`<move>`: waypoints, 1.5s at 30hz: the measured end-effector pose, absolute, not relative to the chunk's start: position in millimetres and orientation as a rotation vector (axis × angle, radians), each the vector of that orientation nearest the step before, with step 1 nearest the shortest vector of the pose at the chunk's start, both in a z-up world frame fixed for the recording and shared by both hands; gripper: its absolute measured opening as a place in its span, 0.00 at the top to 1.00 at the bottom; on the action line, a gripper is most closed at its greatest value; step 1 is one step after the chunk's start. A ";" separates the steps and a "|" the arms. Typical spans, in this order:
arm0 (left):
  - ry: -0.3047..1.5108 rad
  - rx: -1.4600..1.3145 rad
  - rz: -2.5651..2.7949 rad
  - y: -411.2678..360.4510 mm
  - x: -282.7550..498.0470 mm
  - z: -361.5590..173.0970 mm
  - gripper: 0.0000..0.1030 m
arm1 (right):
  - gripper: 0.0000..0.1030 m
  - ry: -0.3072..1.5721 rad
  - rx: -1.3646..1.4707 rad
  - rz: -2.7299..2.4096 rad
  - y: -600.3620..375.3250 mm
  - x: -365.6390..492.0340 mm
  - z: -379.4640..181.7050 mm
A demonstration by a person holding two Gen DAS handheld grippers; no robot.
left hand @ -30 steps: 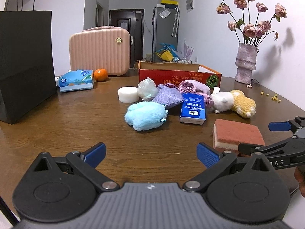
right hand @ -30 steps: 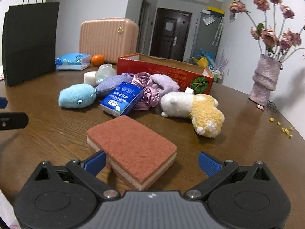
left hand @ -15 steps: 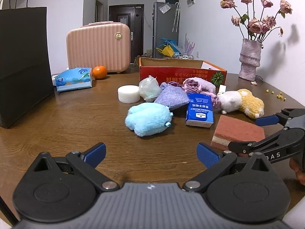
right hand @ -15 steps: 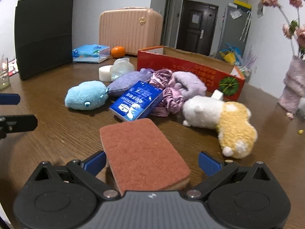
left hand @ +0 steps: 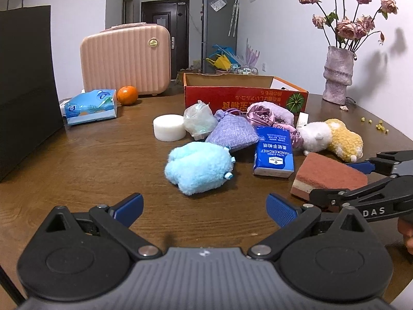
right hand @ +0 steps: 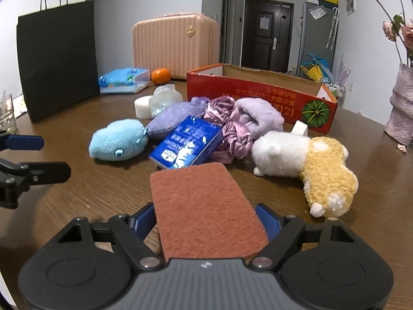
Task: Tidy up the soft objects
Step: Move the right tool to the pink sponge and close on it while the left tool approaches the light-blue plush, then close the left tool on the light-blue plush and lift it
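While the right gripper [right hand: 206, 222] has just been closing its jaws onto the red scouring sponge [right hand: 206, 206] — at six o'clock on the table [right hand: 77, 193] — the left gripper [left hand: 204, 206] gapes empty.

Brown wooden table [left hand: 90, 160], blue plush [left hand: 198, 170], sponge [right hand: 206, 206], red box [left hand: 245, 98]
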State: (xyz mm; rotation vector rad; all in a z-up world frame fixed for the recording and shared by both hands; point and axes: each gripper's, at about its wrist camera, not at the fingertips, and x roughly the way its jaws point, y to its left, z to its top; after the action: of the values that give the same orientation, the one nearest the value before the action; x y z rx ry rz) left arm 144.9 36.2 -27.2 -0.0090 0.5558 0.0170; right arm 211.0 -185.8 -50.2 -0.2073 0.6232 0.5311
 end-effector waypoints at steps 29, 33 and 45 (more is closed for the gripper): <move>0.639 0.052 0.018 34.7 229.1 -14.6 0.00 | 0.21 0.480 -0.153 0.430 -205.8 252.5 -7.9; 0.657 0.065 0.039 33.9 243.4 -18.2 0.00 | 0.21 0.472 -0.157 0.423 -205.8 264.7 -7.5; 0.705 0.000 0.048 41.4 270.4 -38.4 0.00 | 0.21 0.444 -0.099 0.390 -206.9 284.3 -15.0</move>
State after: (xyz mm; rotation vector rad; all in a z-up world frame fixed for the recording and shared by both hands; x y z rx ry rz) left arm 270.5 41.4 -38.4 0.0003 0.7054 0.0480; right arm 284.3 -206.9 -15.0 -0.0989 0.4445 0.3903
